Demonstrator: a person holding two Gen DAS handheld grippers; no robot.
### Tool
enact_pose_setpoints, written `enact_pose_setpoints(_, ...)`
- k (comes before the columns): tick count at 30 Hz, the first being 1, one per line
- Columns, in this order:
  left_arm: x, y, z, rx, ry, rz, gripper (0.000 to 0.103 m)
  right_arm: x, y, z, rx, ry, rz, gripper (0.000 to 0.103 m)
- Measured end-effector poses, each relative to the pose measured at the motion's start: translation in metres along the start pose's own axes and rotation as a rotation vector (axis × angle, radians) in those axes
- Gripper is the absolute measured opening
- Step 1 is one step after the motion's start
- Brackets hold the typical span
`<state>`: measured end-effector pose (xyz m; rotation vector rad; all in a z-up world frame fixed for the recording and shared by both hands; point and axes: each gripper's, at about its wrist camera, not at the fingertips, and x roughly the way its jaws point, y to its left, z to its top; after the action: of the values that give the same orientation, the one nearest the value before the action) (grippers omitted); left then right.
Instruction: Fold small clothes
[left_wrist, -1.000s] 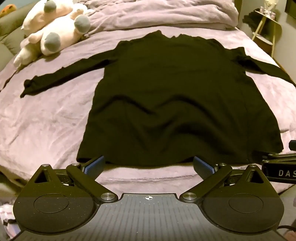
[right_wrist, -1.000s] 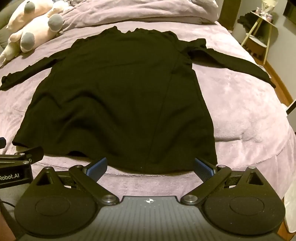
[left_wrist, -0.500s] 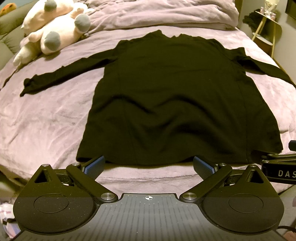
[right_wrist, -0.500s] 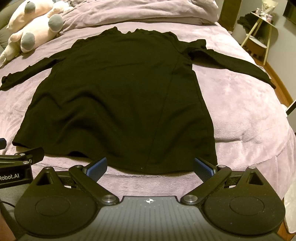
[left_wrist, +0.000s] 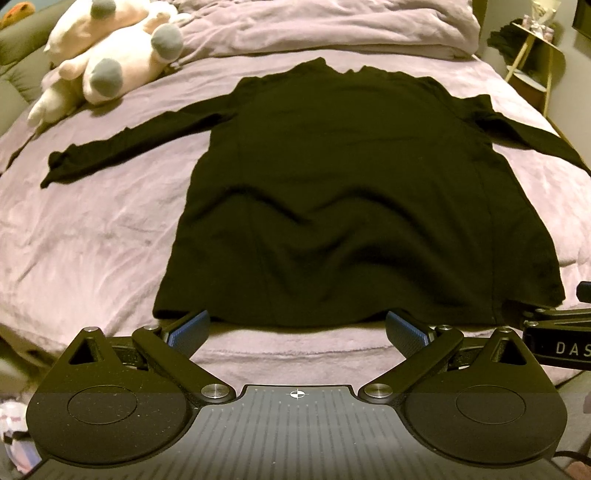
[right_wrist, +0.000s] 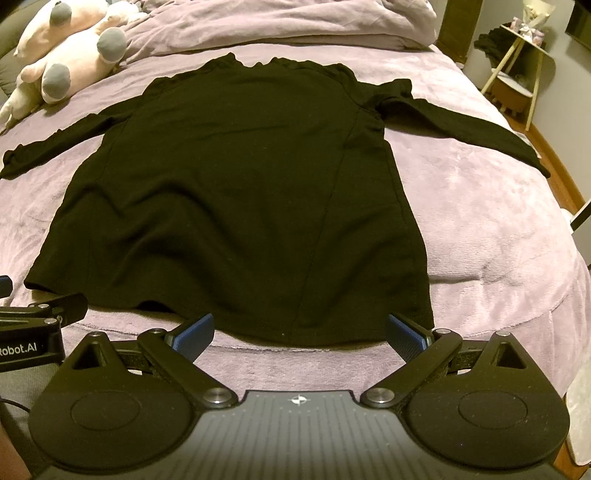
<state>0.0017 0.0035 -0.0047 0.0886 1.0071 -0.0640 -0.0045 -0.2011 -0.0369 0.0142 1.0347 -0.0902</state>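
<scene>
Soft purple fuzzy blanket (left_wrist: 92, 236) covers a big bed, and everything sits on it.

Closest to the camera is the left tool (left_wrist: 297, 328). Its two blue-padded fingers (left_wrist: 188, 328) are spread wide apart and hold nothing. They float just in front of the bottom edge of the black long-sleeved top (left_wrist: 351, 206), near its left corner. The right tool (right_wrist: 301, 330) is spread wide too, with nothing between its blue pads (right_wrist: 406, 332). It sits just in front of the top's bottom edge, near the right corner. Each tool can see a bit of the other one at the side of its view.

The black top lies flat on the blanket in the middle of the bed. Its bottom edge is near the tools and its neck points away. Some soft wrinkles run across its lower half. One long sleeve (left_wrist: 129, 144) stretches out to the left of the top and the other sleeve (right_wrist: 469, 129) stretches out to the right.

Past the left sleeve lies a white plush toy with grey paws (left_wrist: 107, 55). Behind the top's neck is a bunched-up purple duvet (left_wrist: 314, 26). Far off to the right of the top stands a little wooden side table (right_wrist: 517, 66).
</scene>
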Motion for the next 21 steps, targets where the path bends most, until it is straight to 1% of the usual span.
enact_pose_setpoints(21, 0.0001, -0.0005, 0.0006, 0.003, -0.001, 0.002, 0.103, 0.002, -0.0005, -0.0007, -0.001, 0.004, 0.005, 0.099)
